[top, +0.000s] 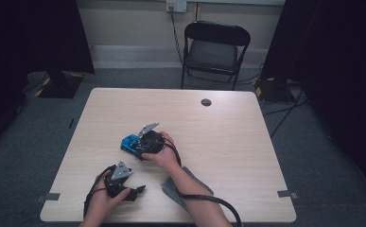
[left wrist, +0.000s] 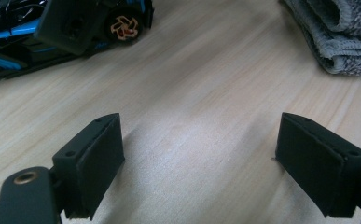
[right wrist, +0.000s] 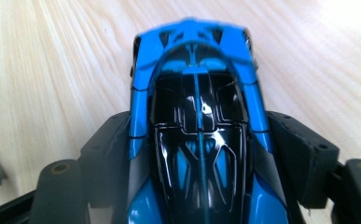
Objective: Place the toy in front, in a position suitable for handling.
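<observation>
A blue and black toy car [top: 129, 143] sits on the wooden table [top: 228, 127], left of centre. My right gripper [top: 137, 146] reaches over it from the right. In the right gripper view its two black pads [right wrist: 108, 149] lie tight against both sides of the car [right wrist: 199, 116], whose nose points away. My left gripper [top: 135, 191] rests near the front left edge, apart from the car. In the left gripper view its jaws stand wide apart over bare wood [left wrist: 201, 158], with the car [left wrist: 10, 46] at the upper left.
A folded grey cloth [top: 185, 187] lies near the front edge beside the person's right forearm; it also appears as the cloth [left wrist: 341, 37] at upper right. A cable hole [top: 206, 102] marks the far side. A black folding chair [top: 216, 47] stands behind the table.
</observation>
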Demonstrator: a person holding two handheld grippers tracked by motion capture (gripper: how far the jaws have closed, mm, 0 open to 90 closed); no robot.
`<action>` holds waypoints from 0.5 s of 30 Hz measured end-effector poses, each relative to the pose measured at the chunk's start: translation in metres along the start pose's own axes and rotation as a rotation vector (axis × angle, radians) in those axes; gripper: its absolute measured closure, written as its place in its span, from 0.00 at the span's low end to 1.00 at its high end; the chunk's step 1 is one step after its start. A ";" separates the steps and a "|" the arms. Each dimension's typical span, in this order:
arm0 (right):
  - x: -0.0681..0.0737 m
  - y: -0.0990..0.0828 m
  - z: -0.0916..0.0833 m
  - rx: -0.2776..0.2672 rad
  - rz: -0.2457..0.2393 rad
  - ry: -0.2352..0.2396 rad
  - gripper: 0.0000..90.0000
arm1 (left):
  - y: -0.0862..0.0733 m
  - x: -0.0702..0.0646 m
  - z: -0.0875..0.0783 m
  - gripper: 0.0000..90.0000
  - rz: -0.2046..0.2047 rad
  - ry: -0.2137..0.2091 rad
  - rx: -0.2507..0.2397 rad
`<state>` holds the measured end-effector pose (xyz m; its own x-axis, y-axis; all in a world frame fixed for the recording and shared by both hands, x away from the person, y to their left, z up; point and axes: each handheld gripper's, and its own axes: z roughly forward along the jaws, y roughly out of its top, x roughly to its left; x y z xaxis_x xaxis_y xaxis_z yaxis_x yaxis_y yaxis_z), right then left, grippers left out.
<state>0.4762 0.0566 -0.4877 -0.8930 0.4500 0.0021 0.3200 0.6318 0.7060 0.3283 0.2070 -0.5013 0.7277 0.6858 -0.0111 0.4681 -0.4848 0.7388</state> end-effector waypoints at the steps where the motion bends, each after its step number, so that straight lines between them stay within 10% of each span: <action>1: 0.001 0.001 -0.001 0.007 -0.017 -0.015 0.30 | 0.000 0.000 0.000 0.16 0.001 0.000 0.000; 15: -0.003 -0.007 -0.003 -0.008 -0.010 -0.004 0.30 | 0.000 0.000 0.000 0.16 0.001 0.000 0.000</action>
<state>0.4754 0.0488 -0.4910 -0.8949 0.4462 -0.0075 0.3088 0.6312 0.7115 0.3283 0.2070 -0.5013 0.7281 0.6854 -0.0105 0.4676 -0.4853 0.7388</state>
